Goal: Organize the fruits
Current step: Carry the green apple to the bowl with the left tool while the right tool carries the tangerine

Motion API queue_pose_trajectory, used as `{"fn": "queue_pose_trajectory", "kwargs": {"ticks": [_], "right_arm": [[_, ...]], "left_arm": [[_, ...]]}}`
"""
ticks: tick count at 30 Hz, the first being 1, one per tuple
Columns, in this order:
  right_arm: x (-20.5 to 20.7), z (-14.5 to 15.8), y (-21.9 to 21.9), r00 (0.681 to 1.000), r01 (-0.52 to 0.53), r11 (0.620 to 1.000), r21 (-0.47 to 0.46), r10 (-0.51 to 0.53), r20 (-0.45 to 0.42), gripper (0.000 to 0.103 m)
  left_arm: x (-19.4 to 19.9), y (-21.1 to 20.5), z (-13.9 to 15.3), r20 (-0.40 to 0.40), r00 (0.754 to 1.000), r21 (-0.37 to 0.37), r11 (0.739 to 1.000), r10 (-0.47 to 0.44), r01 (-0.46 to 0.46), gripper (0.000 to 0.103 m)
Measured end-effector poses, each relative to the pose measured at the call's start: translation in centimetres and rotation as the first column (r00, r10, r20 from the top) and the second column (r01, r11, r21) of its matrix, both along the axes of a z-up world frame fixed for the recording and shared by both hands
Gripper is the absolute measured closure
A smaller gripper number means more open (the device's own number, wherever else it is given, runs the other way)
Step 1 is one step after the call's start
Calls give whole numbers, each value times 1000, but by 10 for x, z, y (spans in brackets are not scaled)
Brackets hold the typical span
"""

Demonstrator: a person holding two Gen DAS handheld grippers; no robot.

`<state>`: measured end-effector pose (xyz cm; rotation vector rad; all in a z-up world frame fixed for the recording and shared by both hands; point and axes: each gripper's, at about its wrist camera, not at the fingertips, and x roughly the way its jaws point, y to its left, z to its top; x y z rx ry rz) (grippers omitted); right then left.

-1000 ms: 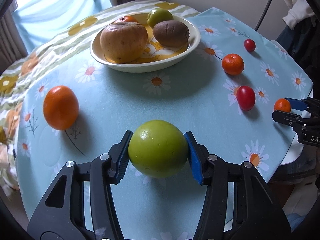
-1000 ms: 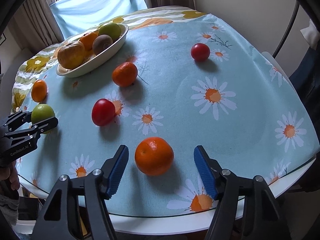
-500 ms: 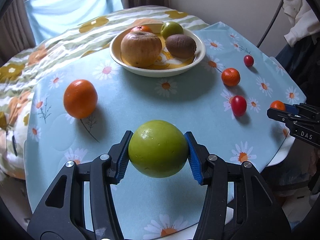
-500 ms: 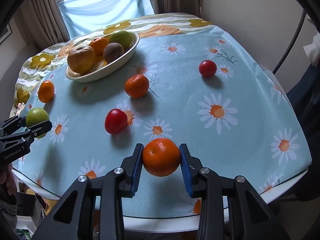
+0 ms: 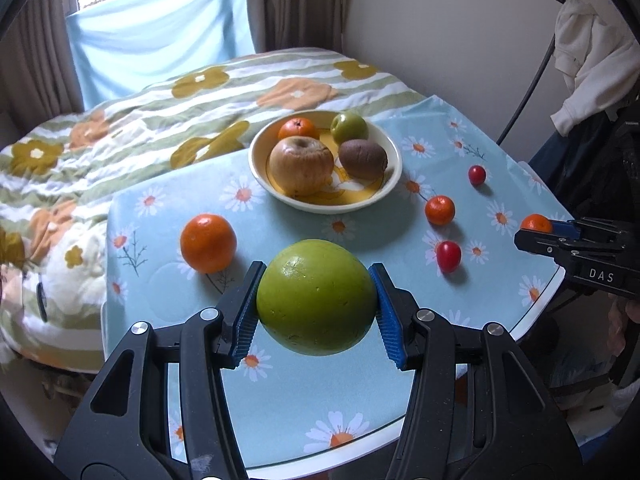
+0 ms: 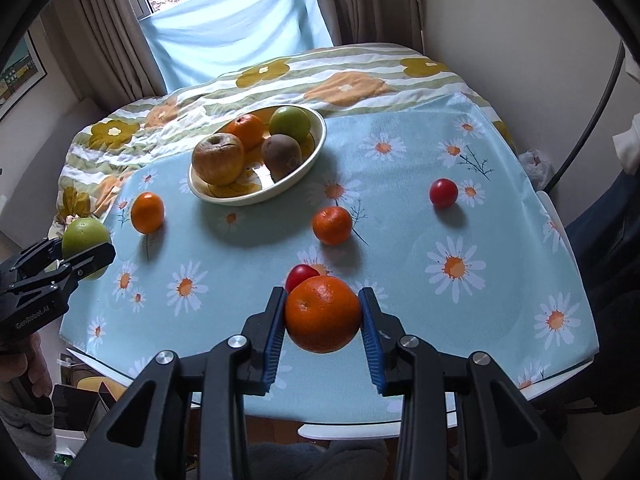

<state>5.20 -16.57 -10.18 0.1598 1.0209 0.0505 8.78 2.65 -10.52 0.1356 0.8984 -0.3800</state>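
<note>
The left hand-held gripper [image 5: 316, 300] clamped a green apple [image 5: 316, 297] between its blue pads, holding it raised above the near part of the tabletop [image 5: 288, 392]. The right hand-held gripper [image 6: 323, 320] gripped a mandarin [image 6: 322, 313] the same way, lifted clear of the daisy-print tablecloth [image 6: 440, 320], with a red cherry tomato [image 6: 301, 274] lying just behind it on the cloth.

A cream bowl [image 5: 394, 178] stood toward the far side of the tabletop. It held a wrinkled yellowish apple [image 5: 301, 165], a kiwi [image 5: 363, 159], a small green apple [image 5: 349, 127] and a small mandarin [image 5: 298, 128].

Loose on the cloth lay a larger mandarin [image 5: 208, 243] to the left of the bowl, a smaller mandarin [image 5: 439, 210] to its right, and a second red cherry tomato [image 5: 477, 175] farther right, well apart from the bowl.

Beyond the tabletop a floral striped blanket [image 6: 280, 80] spread toward the window curtain [image 6: 236, 36].
</note>
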Motion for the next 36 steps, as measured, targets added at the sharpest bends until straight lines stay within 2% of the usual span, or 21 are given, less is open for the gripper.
{"fn": "queue_pose_trajectory", "kwargs": {"ticks": [8, 18, 27, 36], "right_arm": [[28, 22, 12, 998, -54, 998, 16, 53, 31, 70], [94, 32, 18, 986, -161, 986, 43, 159, 52, 70], [163, 31, 12, 968, -248, 967, 56, 245, 55, 70], [217, 20, 8, 954, -299, 952, 70, 297, 40, 70]], "left_arm": [[22, 0, 20, 29, 999, -29, 999, 30, -29, 47], [73, -1, 32, 39, 992, -39, 992, 120, -118, 47], [136, -9, 24, 17, 982, -42, 981, 189, -189, 47], [194, -21, -5, -31, 973, -32, 973, 229, -230, 47]]}}
